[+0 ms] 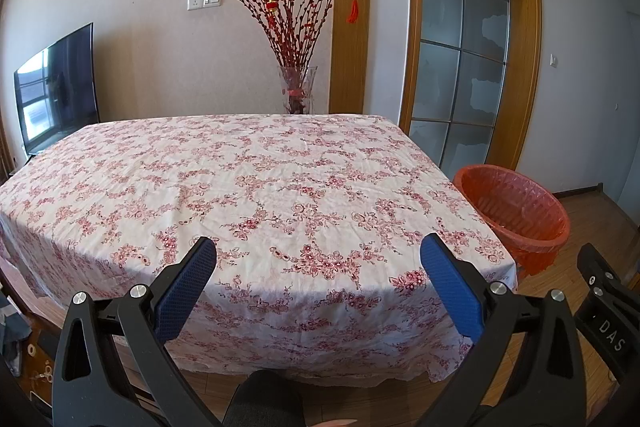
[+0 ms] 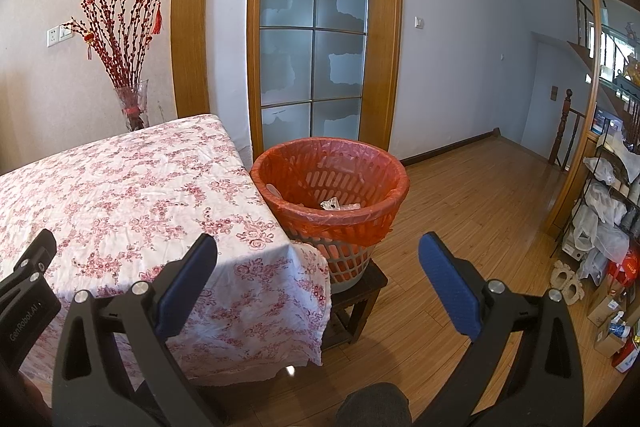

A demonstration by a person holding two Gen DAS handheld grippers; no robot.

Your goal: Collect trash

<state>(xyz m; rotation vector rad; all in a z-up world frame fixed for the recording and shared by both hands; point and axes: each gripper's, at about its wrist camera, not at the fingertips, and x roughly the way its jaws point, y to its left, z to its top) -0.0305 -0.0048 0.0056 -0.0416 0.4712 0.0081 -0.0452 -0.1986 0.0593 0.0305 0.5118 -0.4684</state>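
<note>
seemingly both grippers, left (image 1: 318,281) and right (image 2: 318,281), are gaping wide, holding nothing, worktop (image 1: 248,187) lying bare, bin (image 2: 332,195) holding scraps.

— What covers the bench (image 1: 256,187)?

— A white tablecloth (image 2: 132,195) printed with pink and red flowers. It lies wrinkled across the whole top and hangs down over the near edge and the corner.

— And beside it?

— A wooden plank floor (image 2: 480,211). A small dark wooden stool (image 2: 360,303) stands on it, just beside the bench's corner, and a slatted basket (image 2: 340,227) lined with an orange bag sits on that stool.
</note>
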